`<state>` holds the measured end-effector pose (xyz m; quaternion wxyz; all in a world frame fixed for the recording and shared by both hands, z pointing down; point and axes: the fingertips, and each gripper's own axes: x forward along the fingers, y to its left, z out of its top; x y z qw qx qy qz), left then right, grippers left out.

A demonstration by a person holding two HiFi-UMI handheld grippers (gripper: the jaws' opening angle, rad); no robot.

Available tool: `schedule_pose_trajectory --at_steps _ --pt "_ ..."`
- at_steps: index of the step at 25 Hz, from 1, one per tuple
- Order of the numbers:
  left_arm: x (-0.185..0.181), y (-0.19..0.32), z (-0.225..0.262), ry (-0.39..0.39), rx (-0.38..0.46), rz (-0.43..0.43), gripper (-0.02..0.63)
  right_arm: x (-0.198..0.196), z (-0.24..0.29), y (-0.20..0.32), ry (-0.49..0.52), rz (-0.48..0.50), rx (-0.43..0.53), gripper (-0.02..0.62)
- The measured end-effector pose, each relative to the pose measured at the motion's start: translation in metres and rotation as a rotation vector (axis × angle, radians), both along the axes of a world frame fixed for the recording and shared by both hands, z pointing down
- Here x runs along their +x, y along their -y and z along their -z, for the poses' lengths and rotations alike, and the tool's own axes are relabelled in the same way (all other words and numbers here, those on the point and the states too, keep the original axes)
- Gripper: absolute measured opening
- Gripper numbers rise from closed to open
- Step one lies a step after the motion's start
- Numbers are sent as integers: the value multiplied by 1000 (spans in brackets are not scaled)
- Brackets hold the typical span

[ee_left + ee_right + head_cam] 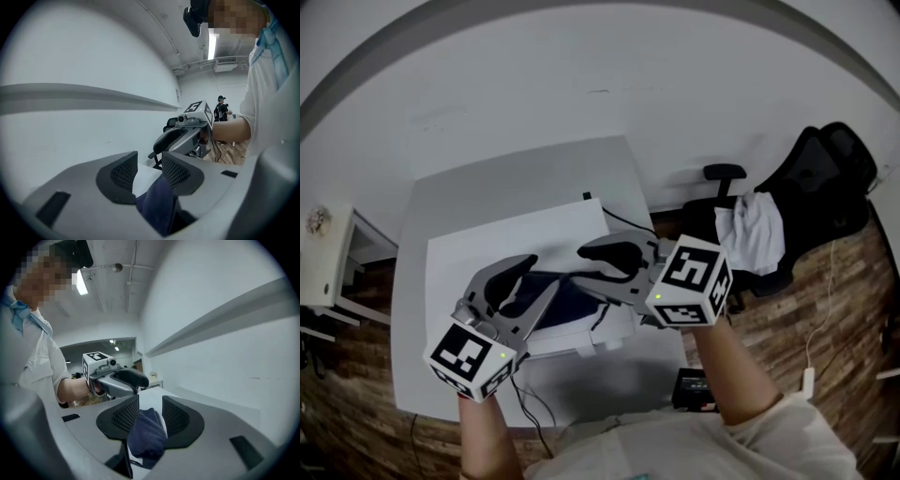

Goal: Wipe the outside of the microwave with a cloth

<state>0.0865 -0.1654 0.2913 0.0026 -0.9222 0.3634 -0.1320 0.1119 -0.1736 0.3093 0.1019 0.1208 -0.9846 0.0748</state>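
The left gripper [149, 172] is clamped on one end of the dark blue cloth [555, 298]. The cloth spans sideways to the right gripper [151, 412], clamped on its other end. The white microwave [478, 248] lies directly beneath, about equally near both.

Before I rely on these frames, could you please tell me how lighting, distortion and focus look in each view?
Head view: heavy fisheye bending, dark corners, soft even light; the cloth reads almost black. Left gripper view: round dark vignette, and a ceiling lamp glares white. Right gripper view: same vignette, cloth in fair focus.
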Motion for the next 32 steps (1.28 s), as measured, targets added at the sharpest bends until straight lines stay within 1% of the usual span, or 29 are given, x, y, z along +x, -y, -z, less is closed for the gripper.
schedule_pose_trajectory --at_steps 4,7,9,11,19,24,32 --pt "6 2 -6 7 3 5 102 3 4 0 43 -7 -9 167" --pt "10 3 -1 -16 15 5 65 6 9 1 58 -15 4 159" --pt "11 4 3 -25 24 8 42 8 12 3 69 -33 20 104" --pt "12 5 4 -27 29 8 20 10 14 5 76 -45 29 80" --pt "15 4 2 -26 17 3 2 9 14 2 68 -44 29 37" --pt "18 4 -1 -25 15 -5 2 6 9 -4 33 -18 41 32" --pt "16 2 1 -29 14 -6 2 5 12 -5 39 -17 41 32"
